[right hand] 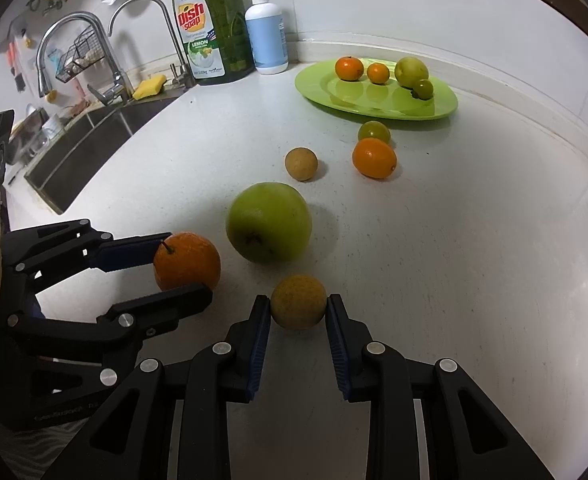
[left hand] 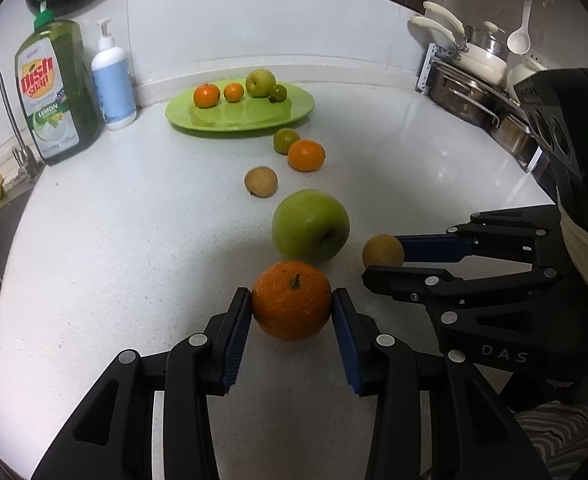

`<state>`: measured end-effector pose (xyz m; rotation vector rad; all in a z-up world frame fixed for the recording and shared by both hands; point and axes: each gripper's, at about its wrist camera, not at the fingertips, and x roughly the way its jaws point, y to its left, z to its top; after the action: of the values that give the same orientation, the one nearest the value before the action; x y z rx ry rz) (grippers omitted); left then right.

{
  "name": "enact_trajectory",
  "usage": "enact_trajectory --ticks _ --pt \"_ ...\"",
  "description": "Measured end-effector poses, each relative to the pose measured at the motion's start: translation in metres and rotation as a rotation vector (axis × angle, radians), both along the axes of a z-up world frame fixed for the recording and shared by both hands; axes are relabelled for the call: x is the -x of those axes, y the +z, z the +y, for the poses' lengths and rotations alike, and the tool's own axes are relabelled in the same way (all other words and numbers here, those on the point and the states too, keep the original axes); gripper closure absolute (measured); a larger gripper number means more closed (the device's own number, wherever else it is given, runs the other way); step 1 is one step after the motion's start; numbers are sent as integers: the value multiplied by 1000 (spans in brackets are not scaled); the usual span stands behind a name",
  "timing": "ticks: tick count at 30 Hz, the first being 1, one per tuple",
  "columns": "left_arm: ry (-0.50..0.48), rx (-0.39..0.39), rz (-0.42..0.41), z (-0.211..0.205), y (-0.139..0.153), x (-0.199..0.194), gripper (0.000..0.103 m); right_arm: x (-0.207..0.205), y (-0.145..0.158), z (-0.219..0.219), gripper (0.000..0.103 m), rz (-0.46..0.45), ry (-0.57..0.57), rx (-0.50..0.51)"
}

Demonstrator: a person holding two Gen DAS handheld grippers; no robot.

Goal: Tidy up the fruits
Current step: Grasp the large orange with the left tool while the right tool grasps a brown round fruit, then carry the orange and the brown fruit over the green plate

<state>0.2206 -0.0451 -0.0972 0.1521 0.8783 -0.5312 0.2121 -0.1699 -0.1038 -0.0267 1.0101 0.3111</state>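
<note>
While your left gripper [left hand: 292, 306] clamps the orange [left hand: 291, 300] at lower centre, your right gripper [right hand: 298, 308] pinches the small brown fruit [right hand: 298, 301].

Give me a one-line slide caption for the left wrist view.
Left gripper shut on an orange, right gripper on a small brown fruit; green plate beyond.

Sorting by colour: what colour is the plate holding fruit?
Lime green plate, clearest in the right wrist view.
</note>
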Motion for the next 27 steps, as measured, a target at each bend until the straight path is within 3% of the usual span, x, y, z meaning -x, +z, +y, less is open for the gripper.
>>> enact_trajectory --ticks 27 --pt "-4 62 -150 12 76 -15 62 0 77 -7 73 -209 -118 -45"
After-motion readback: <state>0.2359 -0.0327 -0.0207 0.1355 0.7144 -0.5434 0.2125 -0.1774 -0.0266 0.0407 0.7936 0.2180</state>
